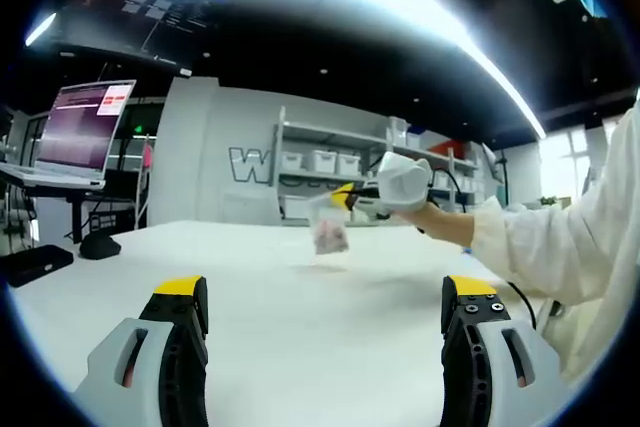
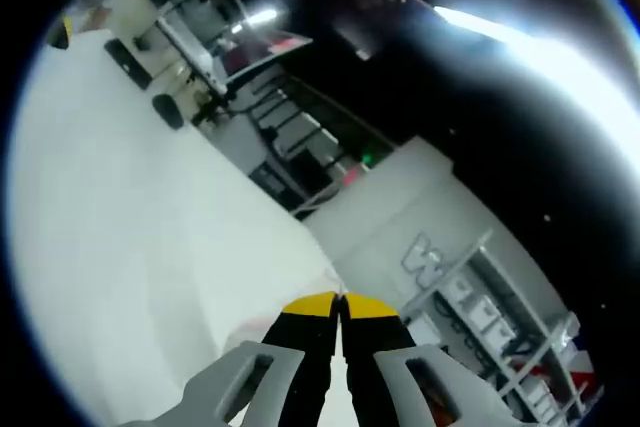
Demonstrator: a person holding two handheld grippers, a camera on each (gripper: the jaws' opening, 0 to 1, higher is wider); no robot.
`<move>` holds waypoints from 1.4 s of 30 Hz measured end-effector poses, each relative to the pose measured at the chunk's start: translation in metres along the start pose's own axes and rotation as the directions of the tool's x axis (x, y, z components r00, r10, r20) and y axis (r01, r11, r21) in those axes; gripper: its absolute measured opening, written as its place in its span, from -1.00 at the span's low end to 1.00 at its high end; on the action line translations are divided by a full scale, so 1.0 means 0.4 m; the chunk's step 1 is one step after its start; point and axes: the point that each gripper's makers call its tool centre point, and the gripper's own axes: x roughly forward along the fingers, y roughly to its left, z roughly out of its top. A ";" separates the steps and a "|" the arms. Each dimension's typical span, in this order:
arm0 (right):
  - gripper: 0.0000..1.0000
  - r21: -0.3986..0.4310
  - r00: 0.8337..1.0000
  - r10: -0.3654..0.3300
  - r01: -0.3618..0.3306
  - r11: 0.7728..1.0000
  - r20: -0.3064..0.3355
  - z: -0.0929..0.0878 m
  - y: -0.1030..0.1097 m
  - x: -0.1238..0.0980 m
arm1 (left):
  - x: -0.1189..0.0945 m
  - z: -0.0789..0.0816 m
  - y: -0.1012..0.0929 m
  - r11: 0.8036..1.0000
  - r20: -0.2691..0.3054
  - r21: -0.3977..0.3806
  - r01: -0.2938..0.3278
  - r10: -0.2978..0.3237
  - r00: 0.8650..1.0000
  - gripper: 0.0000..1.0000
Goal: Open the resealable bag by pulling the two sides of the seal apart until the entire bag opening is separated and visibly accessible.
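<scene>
My left claw (image 1: 325,312) sits low over the white bench (image 1: 300,347) with its two jaws wide apart and nothing between them. In the left gripper view I see my right claw (image 1: 343,197) come in from the right side, held up above the far part of the bench. My hand (image 1: 440,219) and white sleeve (image 1: 570,237) are behind it. A small clear bag (image 1: 328,229) hangs down from its yellow tips, up in the air and not touching the bench. I cannot tell if the bag's top is open. In the right gripper view my right claw (image 2: 340,309) has its jaws pressed together, with just a thin bit of the bag peeking out at the tips. A laptop (image 1: 85,132) stands on a desk past the left edge of the bench, and shelves (image 1: 330,162) with boxes stand by the far wall.
</scene>
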 end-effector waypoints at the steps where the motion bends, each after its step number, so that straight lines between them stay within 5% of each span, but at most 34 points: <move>1: -1.00 0.000 1.000 0.000 0.000 1.000 0.002 0.002 -0.001 -0.003 | 0.000 0.001 0.000 1.000 0.000 0.000 0.001 -0.001 1.000 0.91; 42: -1.00 -0.019 0.998 0.012 -0.011 1.000 0.066 0.028 -0.002 -0.111 | 0.004 -0.004 -0.005 1.000 -0.006 0.007 0.006 -0.006 1.000 0.91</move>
